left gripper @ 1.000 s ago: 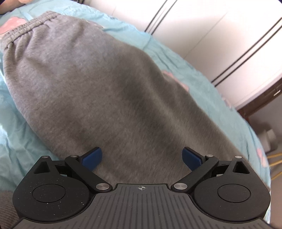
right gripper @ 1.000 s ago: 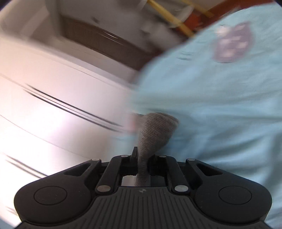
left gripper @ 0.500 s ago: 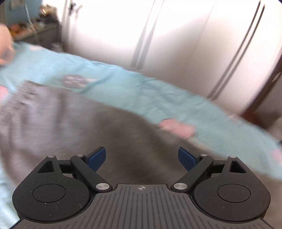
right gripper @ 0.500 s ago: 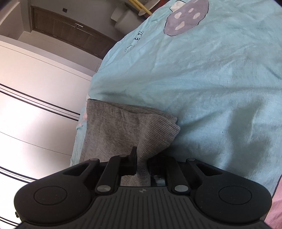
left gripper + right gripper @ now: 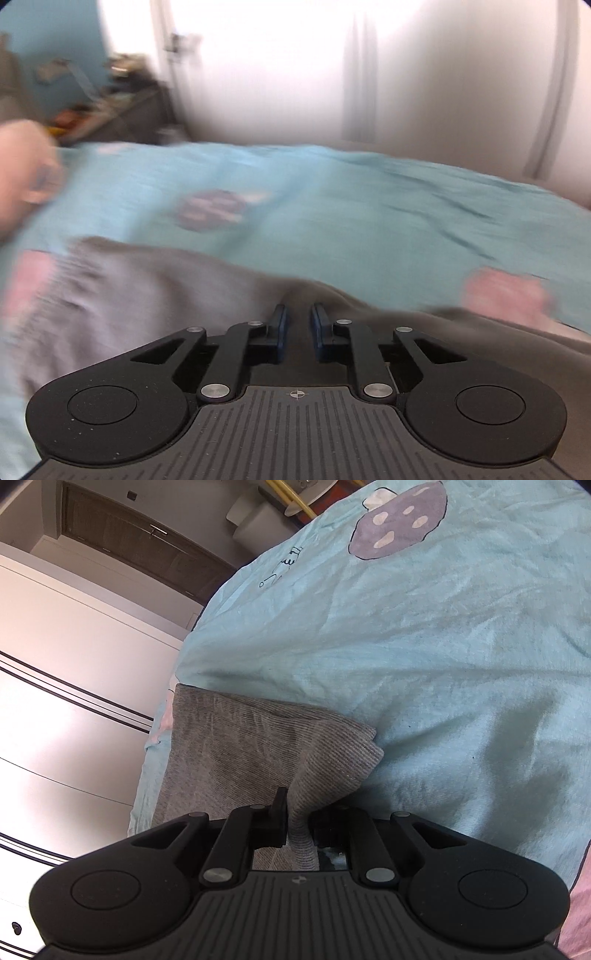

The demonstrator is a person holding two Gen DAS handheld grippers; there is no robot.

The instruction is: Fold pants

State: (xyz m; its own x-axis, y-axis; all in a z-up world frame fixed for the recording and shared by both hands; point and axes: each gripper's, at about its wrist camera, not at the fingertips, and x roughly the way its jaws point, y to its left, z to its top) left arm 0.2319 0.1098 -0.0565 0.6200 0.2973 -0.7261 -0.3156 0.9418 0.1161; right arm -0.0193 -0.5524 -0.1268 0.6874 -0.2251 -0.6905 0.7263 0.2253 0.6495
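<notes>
The right wrist view alone shows the ribbed cuff of the grey pants point(image 5: 295, 746) pinched tight in the right gripper point(image 5: 298, 808), near the bed's edge beside the white wardrobe point(image 5: 66, 686). The blurred left view shows the left gripper point(image 5: 298, 320), its jaws nearly closed over the pants; whether they grip cloth is unclear. The blue sheet point(image 5: 424, 635) lies beneath.

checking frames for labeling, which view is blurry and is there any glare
Left wrist view: heavy motion blur smears the gray pants and bedsheet; the wall behind is blown out. Right wrist view: sharp, with glare on the white wardrobe and fisheye bending.
</notes>
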